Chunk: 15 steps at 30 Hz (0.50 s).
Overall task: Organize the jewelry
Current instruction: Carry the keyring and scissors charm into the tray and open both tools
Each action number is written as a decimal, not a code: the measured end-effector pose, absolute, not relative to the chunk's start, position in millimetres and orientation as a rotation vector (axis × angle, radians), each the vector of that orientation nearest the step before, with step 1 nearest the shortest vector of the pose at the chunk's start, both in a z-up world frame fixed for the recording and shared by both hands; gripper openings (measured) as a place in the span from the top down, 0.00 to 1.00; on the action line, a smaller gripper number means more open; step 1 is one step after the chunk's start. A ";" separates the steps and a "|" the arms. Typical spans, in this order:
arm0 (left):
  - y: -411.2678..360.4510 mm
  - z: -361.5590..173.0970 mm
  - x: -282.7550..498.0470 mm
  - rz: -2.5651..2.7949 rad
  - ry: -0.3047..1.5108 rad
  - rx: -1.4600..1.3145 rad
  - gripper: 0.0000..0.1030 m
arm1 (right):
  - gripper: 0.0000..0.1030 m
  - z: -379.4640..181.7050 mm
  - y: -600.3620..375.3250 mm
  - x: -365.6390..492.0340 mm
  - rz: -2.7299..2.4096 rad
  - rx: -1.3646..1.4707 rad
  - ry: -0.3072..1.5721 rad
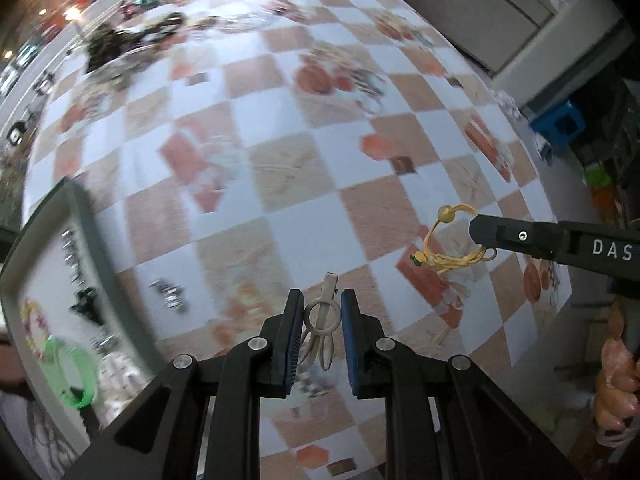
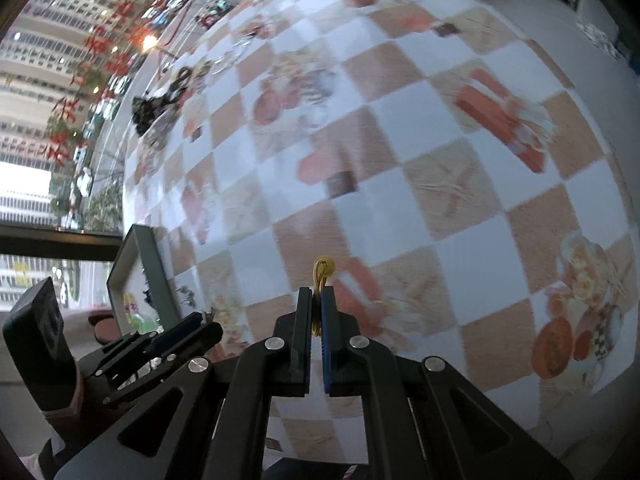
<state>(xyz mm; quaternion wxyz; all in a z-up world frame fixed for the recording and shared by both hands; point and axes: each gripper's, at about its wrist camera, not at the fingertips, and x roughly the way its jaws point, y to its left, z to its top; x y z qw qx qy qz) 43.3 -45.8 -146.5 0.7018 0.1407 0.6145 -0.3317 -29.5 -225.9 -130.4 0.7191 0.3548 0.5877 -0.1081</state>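
Currently, the left claw (image 1: 320, 320) points steeply down over the table (image 1: 304, 168), which carries a checked cloth. A grey hair clip (image 1: 320, 312) sits between its two pads, which press its ring from either side; the clip's metal tip projects forward past the fingertips and its looped end hangs back toward the claw body. The left claw is therefore clenched on the hair clip, which is lifted clear of the table. The right claw (image 2: 317, 308) is fully clenched on a yellow bracelet (image 2: 322, 270); in the right wrist view only a bunch of yellow cord and a bead show above the pads. In the left wrist view the right claw (image 1: 480, 236) enters from the right edge, and the bracelet (image 1: 440, 240) hangs from its tip as an open loop with a round bead at the top, above the table. A dark-rimmed tray (image 1: 86, 248) lies at the table's left edge, left of the left claw; a green ring (image 1: 80, 376) and other blurred items lie inside it. A dark heap of jewelry (image 1: 116, 40) rests at the far left of the table, well apart from both claws.
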 end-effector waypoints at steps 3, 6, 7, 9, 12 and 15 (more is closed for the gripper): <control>-24.5 -139.5 48.7 -0.696 1.350 0.277 0.78 | 0.96 -127.2 -209.3 -15.0 -0.201 0.752 1.310; -3.2 -132.9 57.2 -0.651 1.332 0.243 0.78 | 0.96 -123.5 -189.9 2.1 -0.158 0.716 1.322; 5.1 -130.5 60.5 -0.636 1.327 0.230 0.78 | 0.96 -122.1 -181.8 8.9 -0.140 0.700 1.328; 22.2 -126.6 66.9 -0.602 1.319 0.202 0.78 | 0.96 -119.6 -169.1 19.6 -0.112 0.676 1.336; 52.5 -122.0 77.4 -0.538 1.305 0.156 0.78 | 0.96 -114.8 -146.1 38.4 -0.059 0.634 1.345; 77.9 -120.2 86.5 -0.487 1.297 0.121 0.78 | 0.96 -111.2 -119.8 57.8 -0.004 0.586 1.352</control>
